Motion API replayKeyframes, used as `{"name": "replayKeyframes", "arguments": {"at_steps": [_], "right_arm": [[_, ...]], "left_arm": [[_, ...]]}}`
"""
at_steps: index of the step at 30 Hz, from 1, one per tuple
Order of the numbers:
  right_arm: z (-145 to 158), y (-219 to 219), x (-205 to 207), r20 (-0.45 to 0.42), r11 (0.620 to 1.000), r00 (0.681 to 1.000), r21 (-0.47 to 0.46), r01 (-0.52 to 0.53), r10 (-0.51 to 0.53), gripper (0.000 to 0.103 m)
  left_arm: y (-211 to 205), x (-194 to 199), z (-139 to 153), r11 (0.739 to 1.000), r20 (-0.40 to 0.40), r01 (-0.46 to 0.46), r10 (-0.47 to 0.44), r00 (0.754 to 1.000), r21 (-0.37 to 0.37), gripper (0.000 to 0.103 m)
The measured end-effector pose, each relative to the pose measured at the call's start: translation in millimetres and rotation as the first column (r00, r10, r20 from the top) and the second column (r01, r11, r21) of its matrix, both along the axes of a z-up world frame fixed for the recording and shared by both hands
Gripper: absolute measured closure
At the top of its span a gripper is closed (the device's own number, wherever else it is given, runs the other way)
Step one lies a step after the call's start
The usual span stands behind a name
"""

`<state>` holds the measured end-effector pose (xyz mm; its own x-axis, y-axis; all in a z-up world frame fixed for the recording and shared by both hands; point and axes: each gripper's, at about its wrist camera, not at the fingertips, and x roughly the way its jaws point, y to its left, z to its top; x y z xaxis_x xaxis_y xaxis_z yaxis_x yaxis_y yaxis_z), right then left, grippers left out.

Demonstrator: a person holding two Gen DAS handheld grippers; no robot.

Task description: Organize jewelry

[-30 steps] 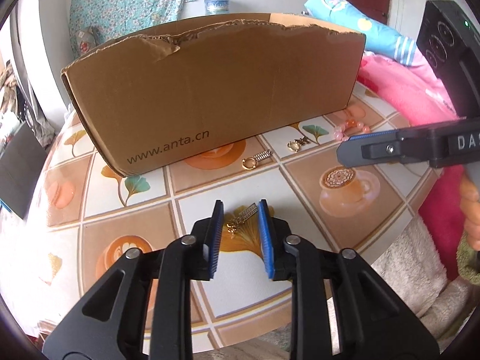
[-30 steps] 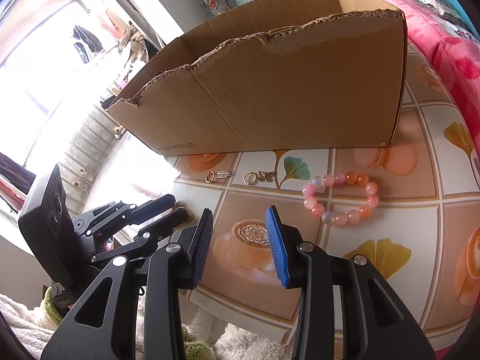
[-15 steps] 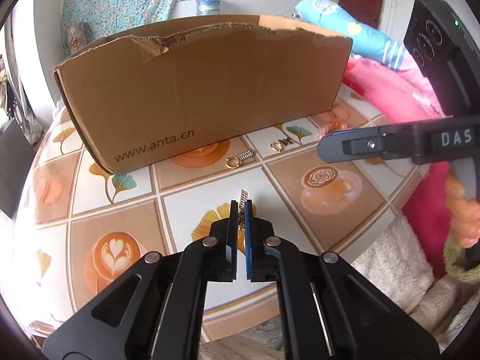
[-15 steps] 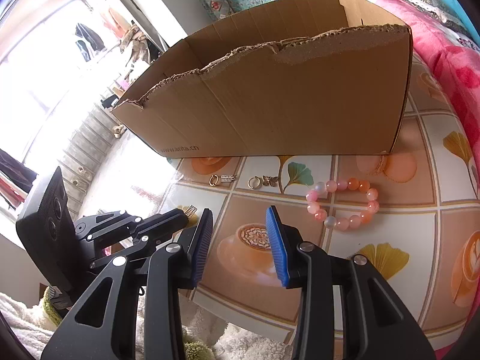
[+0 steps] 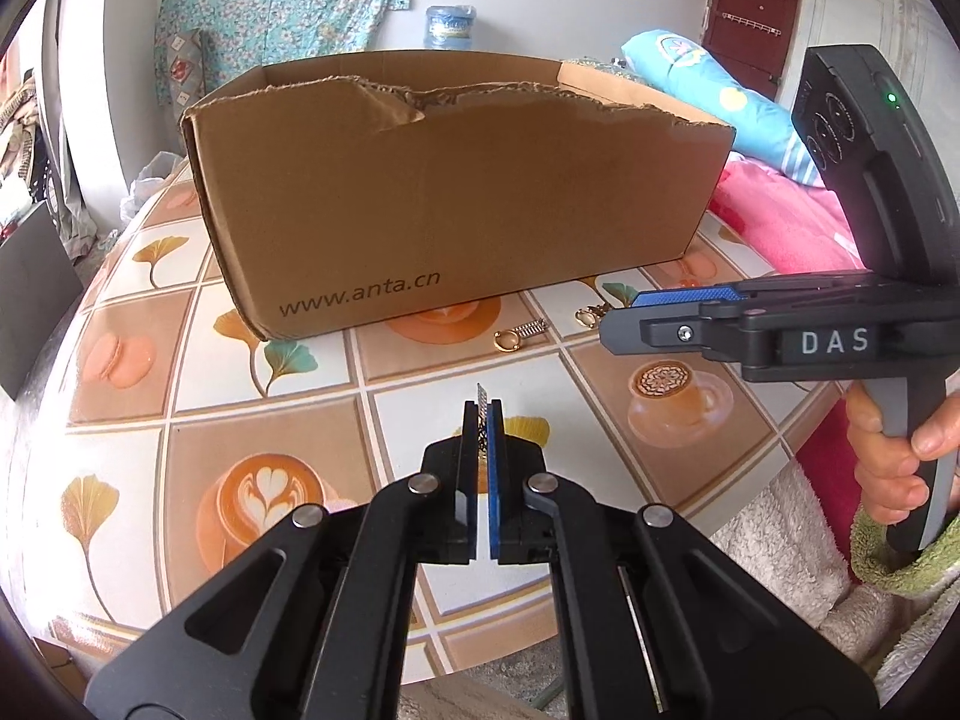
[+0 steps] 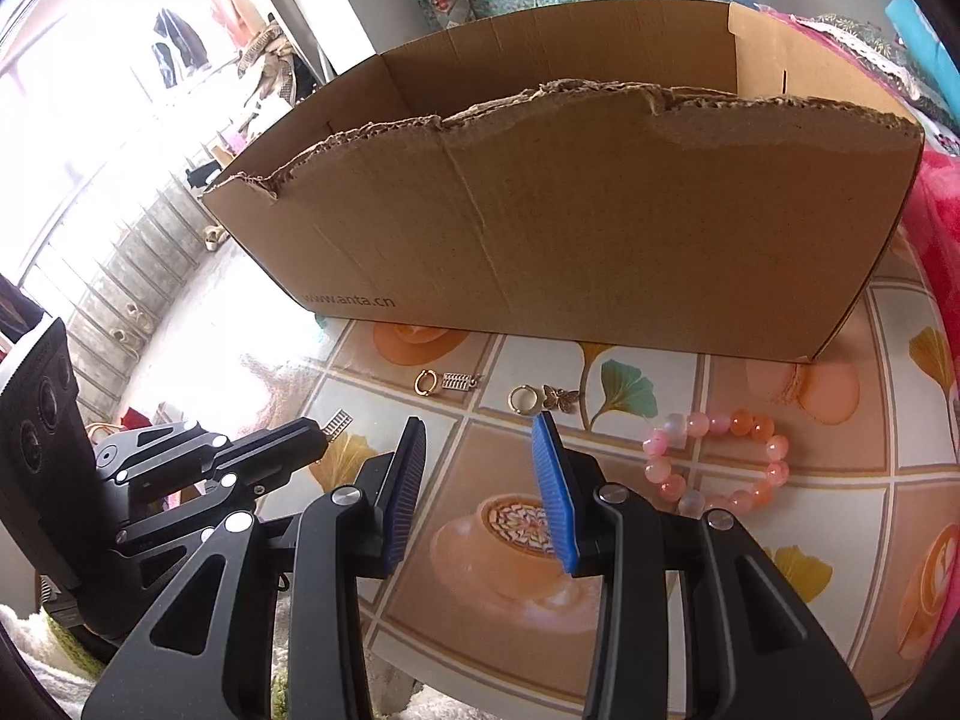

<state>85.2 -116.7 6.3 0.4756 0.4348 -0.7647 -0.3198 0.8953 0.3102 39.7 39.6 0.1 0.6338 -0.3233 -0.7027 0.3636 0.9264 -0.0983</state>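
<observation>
My left gripper (image 5: 481, 414) is shut on a small gold earring (image 5: 482, 396), whose grid-shaped end sticks out past the tips; it is held above the table. It also shows in the right wrist view (image 6: 337, 423). My right gripper (image 6: 480, 438) is open and empty above the table. A gold ring earring with a bar charm (image 6: 445, 382), a gold ring earring with a butterfly charm (image 6: 543, 397) and a pink bead bracelet (image 6: 717, 459) lie in front of the open cardboard box (image 6: 570, 228).
The round table (image 5: 180, 384) has a tile-print cloth with coffee and leaf pictures. The box (image 5: 456, 204) stands across its far half. Pink and blue bedding (image 5: 774, 204) lies to the right. A fluffy towel (image 5: 798, 546) hangs at the table's right front edge.
My left gripper closed on the earring that lay between its fingers and lifted it off the table. My right gripper stayed open and shifted slightly toward the box.
</observation>
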Motion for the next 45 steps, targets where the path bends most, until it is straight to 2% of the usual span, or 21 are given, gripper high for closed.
{"name": "replayKeyframes", "arguments": {"at_steps": [9, 13, 16, 25, 33, 37, 39, 42, 45], "right_arm": [[7.9, 2.4, 4.9, 0.052, 0.995, 0.999, -0.095, 0.002, 0.002, 0.068], [8.7, 9.1, 5.1, 0.066, 0.993, 0.997, -0.121, -0.019, 0.027, 0.073], [4.6, 17.4, 6.5, 0.058, 0.989, 0.997, -0.141, -0.037, 0.046, 0.078], [-2.5, 14.8, 8.6, 0.041, 0.985, 0.999, -0.173, -0.013, 0.020, 0.079], [-4.7, 21.3, 15.3, 0.063, 0.977, 0.997, -0.210, -0.020, 0.034, 0.082], [-4.9, 26.6, 13.8, 0.084, 0.966, 0.995, -0.256, -0.026, 0.049, 0.087], [-3.4, 29.8, 14.2, 0.079, 0.967, 0.995, -0.253, -0.032, 0.053, 0.092], [-2.5, 31.3, 13.5, 0.079, 0.967, 0.996, -0.252, -0.030, 0.052, 0.092], [-2.5, 26.4, 14.8, 0.061, 0.977, 0.997, -0.213, -0.028, 0.042, 0.092]], "left_arm": [[0.9, -0.1, -2.7, 1.000, -0.001, -0.004, 0.004, 1.000, -0.005, 0.102], [2.6, 0.9, -4.7, 1.000, -0.006, -0.012, 0.012, 1.000, -0.011, 0.102], [2.9, 1.7, -5.3, 1.000, -0.010, -0.014, 0.014, 1.000, -0.014, 0.102], [2.7, 2.5, -7.2, 1.000, -0.014, -0.015, 0.015, 1.000, -0.011, 0.102], [-1.4, 3.9, -7.7, 1.000, -0.017, -0.009, 0.009, 1.000, -0.009, 0.101], [-1.7, 4.7, -7.8, 1.000, -0.018, -0.010, 0.010, 1.000, -0.012, 0.101], [-2.2, 4.8, -7.9, 1.000, -0.018, -0.009, 0.009, 1.000, -0.014, 0.102], [-2.5, 4.7, -8.3, 1.000, -0.018, -0.008, 0.008, 1.000, -0.017, 0.102], [-1.8, 3.8, -7.8, 1.000, -0.016, -0.007, 0.006, 1.000, -0.018, 0.101]]}}
